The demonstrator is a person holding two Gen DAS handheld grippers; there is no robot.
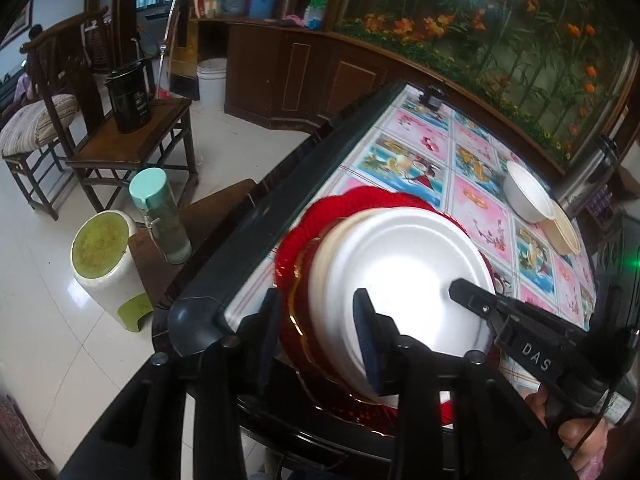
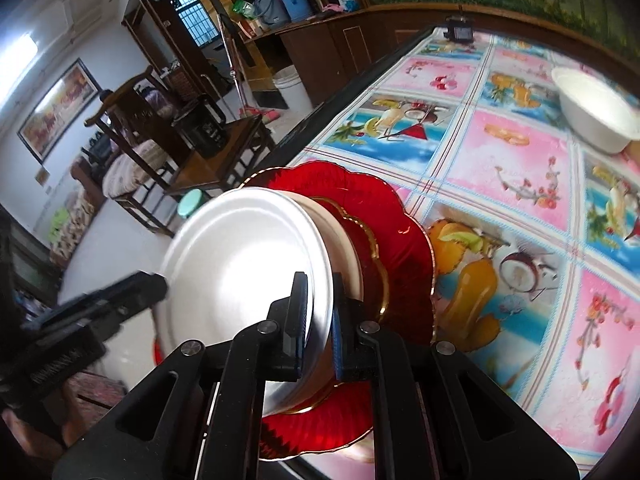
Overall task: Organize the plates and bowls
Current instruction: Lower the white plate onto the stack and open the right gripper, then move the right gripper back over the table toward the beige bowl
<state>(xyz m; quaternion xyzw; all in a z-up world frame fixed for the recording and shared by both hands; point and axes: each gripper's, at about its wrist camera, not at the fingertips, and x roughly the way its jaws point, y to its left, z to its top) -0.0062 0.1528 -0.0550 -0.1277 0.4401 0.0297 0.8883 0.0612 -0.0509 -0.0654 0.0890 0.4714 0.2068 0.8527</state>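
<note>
Daylit fisheye frames, edges warped; glare whitens the blurred white plate (image 1: 404,272).

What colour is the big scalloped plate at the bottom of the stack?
Translucent red with a thin gold rim: the scalloped plate, clearest in the right wrist view.

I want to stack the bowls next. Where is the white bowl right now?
The white bowl sits tilted on the far right of the patterned table, propped against a tan bowl, well beyond the plate stack; the right wrist view shows it upper right.
</note>
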